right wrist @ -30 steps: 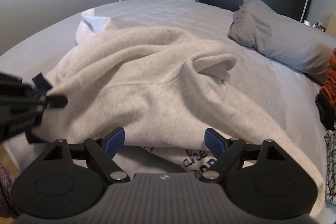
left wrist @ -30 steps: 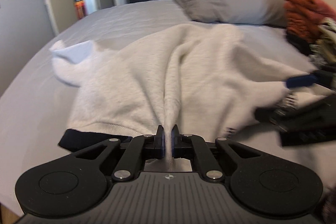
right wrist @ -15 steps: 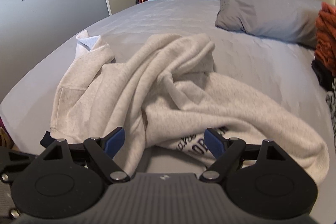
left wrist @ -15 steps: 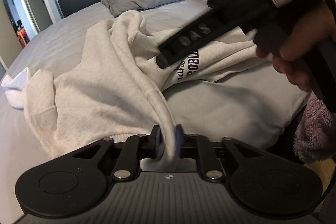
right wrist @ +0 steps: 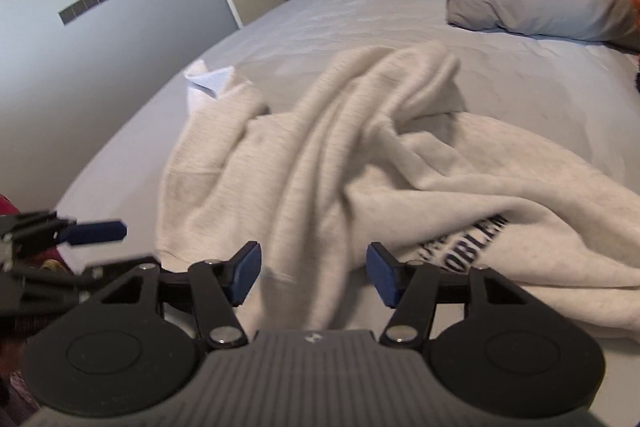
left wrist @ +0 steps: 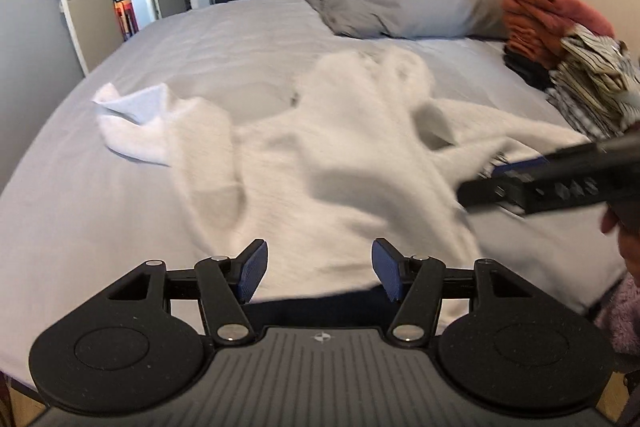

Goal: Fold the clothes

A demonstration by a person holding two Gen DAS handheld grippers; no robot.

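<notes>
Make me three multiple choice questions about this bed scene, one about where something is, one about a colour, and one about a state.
1. Where does the sweatshirt lie?
A. On the bed
B. On the floor
C. On a chair

2. What colour is the pillow?
A. Red
B. Grey
C. Green

3. How do the jaws of the left gripper stand?
A. Shut on the sweatshirt
B. Shut on the pillow
C. Open, pressing on nothing

Answers:
1 A: it is spread crumpled over the grey sheet.
2 B: its cover is grey, near the headboard.
3 C: the blue pads stand apart, having just opened, with no cloth pinched between them.

Rumpled sweatshirt on bed
</notes>
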